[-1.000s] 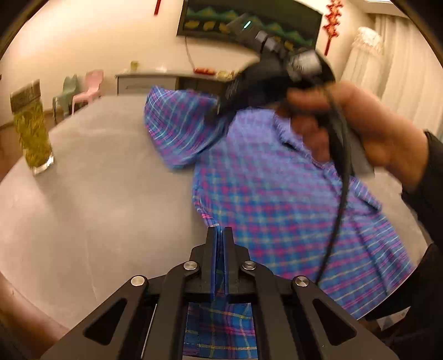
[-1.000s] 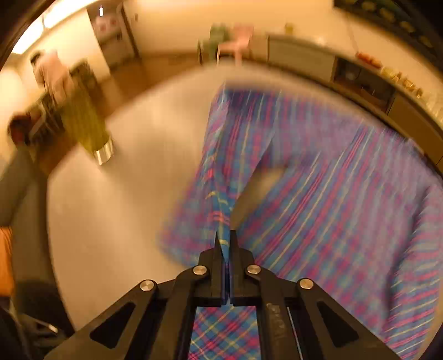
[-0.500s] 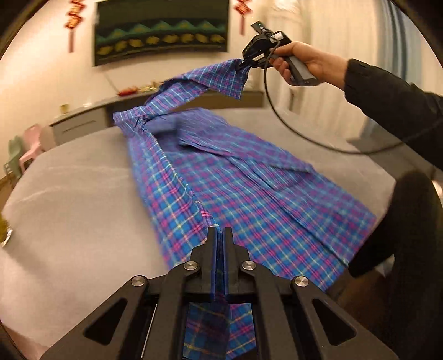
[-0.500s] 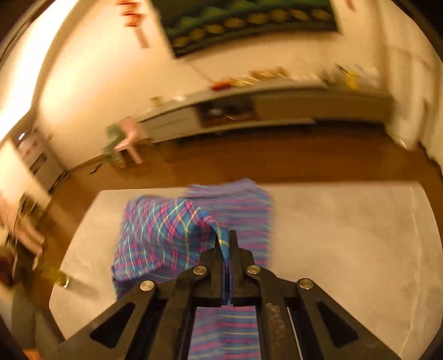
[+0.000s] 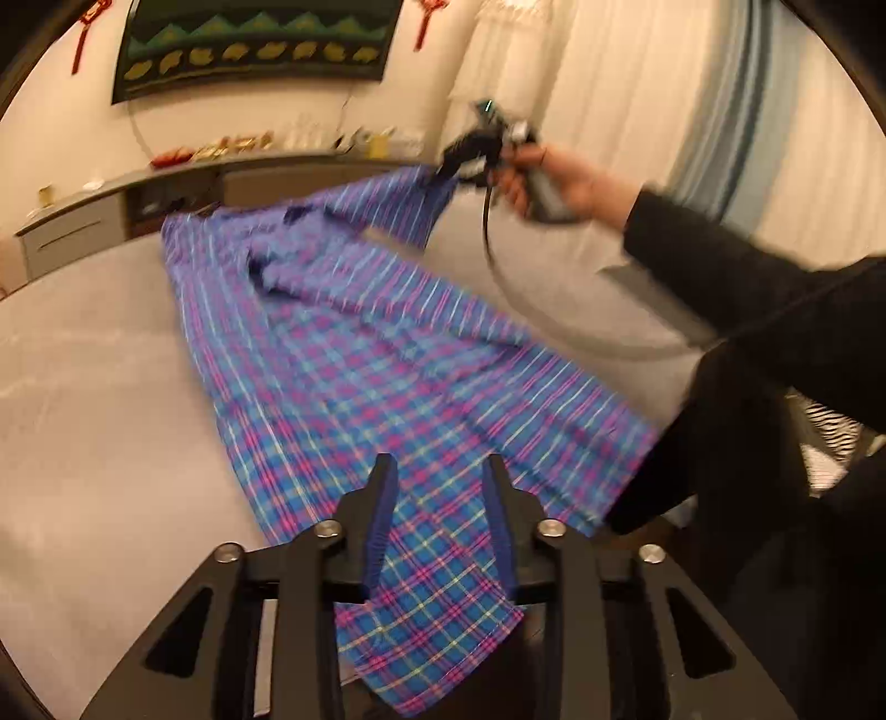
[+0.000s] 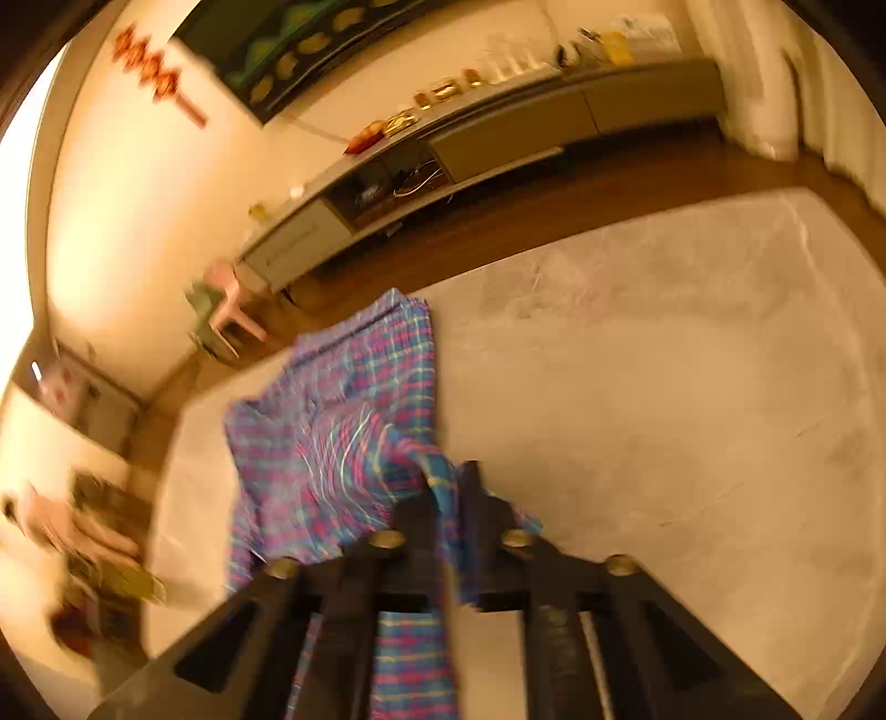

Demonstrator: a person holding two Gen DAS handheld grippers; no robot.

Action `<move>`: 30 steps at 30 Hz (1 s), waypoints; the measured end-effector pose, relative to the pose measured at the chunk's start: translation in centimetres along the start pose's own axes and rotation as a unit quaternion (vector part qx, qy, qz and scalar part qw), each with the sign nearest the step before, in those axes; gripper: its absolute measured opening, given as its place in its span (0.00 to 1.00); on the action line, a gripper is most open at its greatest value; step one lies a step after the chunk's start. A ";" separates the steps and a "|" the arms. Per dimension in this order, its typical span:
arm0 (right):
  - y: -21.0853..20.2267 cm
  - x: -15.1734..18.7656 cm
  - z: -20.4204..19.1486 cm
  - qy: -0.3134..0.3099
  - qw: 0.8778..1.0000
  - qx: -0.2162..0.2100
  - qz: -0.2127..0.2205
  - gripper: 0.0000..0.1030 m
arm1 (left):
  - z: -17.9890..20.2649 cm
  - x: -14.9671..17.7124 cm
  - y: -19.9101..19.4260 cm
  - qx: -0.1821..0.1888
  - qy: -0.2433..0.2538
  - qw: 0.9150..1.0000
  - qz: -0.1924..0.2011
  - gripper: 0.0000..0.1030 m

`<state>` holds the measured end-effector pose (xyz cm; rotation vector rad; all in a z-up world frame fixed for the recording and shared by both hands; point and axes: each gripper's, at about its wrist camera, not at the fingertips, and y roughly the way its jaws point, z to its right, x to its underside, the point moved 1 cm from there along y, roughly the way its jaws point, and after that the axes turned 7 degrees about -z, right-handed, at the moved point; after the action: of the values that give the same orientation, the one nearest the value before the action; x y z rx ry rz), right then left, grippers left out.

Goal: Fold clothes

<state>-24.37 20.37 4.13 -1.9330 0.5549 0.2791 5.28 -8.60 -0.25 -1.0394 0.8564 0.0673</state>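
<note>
While the blue and pink plaid shirt lies spread on the grey table, its near hem hangs over the table edge under the left gripper. This gripper has its two fingers apart, and no cloth is between them; the shirt is only seen below them. At the far side, the right gripper is held by a hand with a dark sleeve, and a black cable hangs from it. It lifts one sleeve or corner of the shirt above the table. In the right wrist view the right gripper has its fingers pressed together on a fold of the plaid cloth, and the rest of the shirt falls down to the table beyond it.

As for containers, a long grey sideboard stands at the wall. One open compartment of it holds dark things that are too blurred to name, and small red and golden objects stand on its top. Something greenish, maybe a jar, is at the left edge of the right wrist view, but it is too blurred to tell.

The table surface is pale grey and bare around the shirt. The floor is brown wood. A dark picture with green and yellow shapes hangs on the cream wall, with red ornaments beside it. Light curtains are at the right, and a small pink chair stands near the sideboard.
</note>
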 end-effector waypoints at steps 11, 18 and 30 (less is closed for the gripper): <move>5.3 5.9 -6.3 -0.253 0.962 0.097 -0.035 0.51 | -14.7 -15.4 7.9 -0.118 -0.079 0.990 0.013 0.38; 10.3 5.7 -2.3 -0.235 0.962 0.118 -0.069 0.40 | -23.4 -24.4 20.3 -0.178 -0.134 0.974 -0.032 0.36; -2.8 5.3 -11.0 -0.262 0.965 -0.001 -0.007 0.03 | -28.8 -25.0 25.9 -0.182 -0.195 0.962 -0.051 0.27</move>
<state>-19.01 9.96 8.60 -1.7662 0.1879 0.7548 -39.97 -8.82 -9.26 -1.3567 0.4359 0.3410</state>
